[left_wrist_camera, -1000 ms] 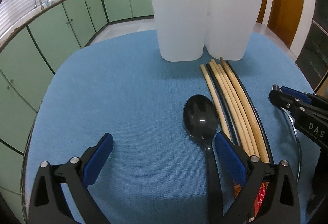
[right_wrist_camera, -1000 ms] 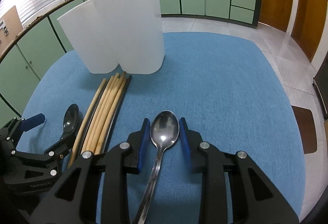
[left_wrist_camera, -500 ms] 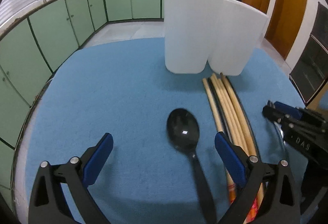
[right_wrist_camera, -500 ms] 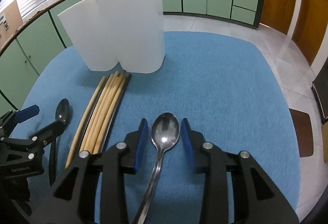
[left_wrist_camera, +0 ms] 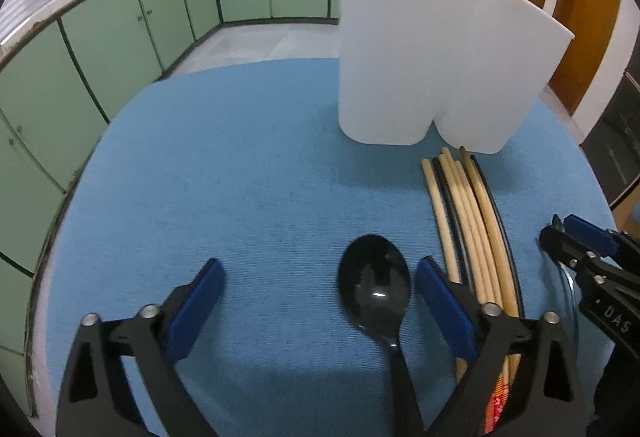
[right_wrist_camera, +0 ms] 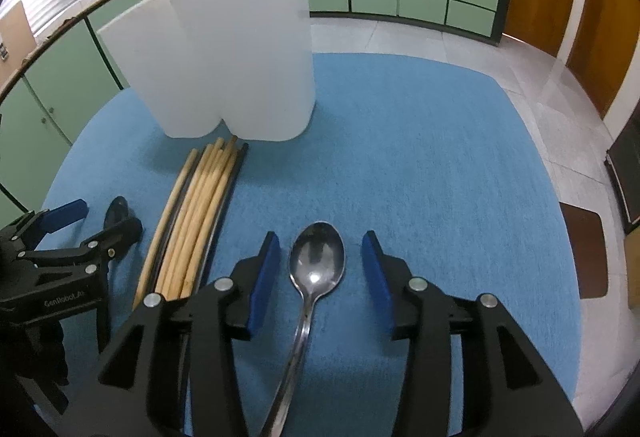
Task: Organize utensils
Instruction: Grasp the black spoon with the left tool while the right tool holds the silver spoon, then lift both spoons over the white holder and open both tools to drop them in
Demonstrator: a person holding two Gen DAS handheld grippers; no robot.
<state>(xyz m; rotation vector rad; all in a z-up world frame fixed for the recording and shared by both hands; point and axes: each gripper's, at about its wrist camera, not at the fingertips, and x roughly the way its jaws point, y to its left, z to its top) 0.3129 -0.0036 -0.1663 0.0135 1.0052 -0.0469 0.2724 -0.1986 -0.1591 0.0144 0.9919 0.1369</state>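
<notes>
My left claw [left_wrist_camera: 318, 291]: wide, just narrowing; glossy black plastic spoon [left_wrist_camera: 376, 287] lies between, ungripped.
My right claw [right_wrist_camera: 320, 269]: just widening; shiny steel spoon [right_wrist_camera: 316, 263] lies loose between, on blue-clothed worktop [right_wrist_camera: 420, 165].

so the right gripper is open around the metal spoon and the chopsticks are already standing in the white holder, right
Not quite. The right gripper is open around the metal spoon, but the chopsticks are not in the white holder. They lie flat on the blue cloth in front of it, as the right wrist view shows.
</notes>
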